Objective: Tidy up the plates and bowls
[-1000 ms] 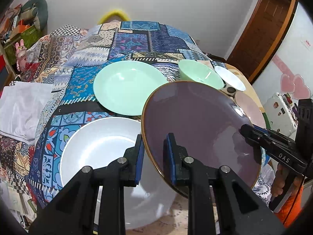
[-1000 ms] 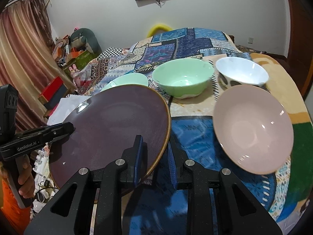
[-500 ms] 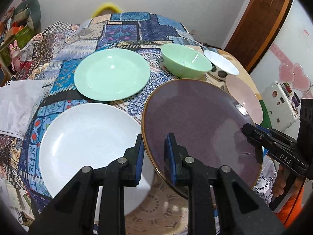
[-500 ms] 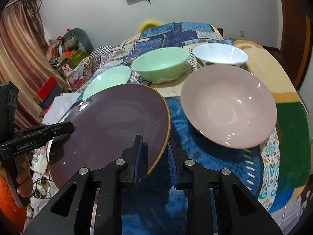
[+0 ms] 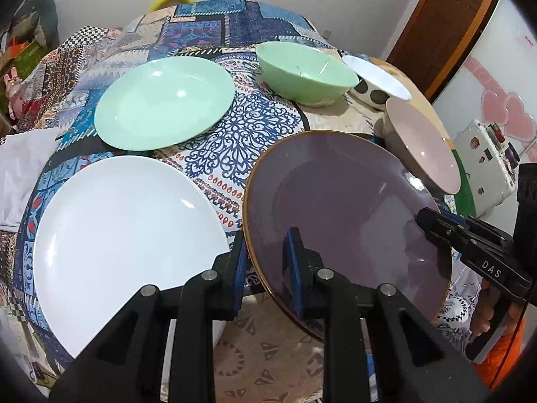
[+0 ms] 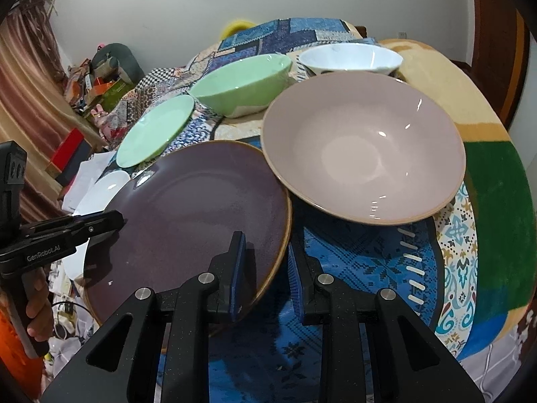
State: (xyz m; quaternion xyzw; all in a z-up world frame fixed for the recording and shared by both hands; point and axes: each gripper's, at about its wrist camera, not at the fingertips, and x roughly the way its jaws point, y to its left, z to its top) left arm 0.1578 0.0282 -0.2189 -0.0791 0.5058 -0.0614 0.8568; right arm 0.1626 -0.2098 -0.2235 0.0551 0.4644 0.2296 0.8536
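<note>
Both tongs have come down with the purple plate (image 5: pixel 339 208), and the pink bowl (image 6: pixel 365 147) now looks bigger and closer. Left tongs (image 5: pixel 266 262) pinch the plate's left rim. Right tongs (image 6: pixel 265 268) pinch its right rim. It sits low in the middle of both views, tilted, above the patterned cloth (image 5: pixel 235 127), beside the white plate (image 5: pixel 124 235).
</note>
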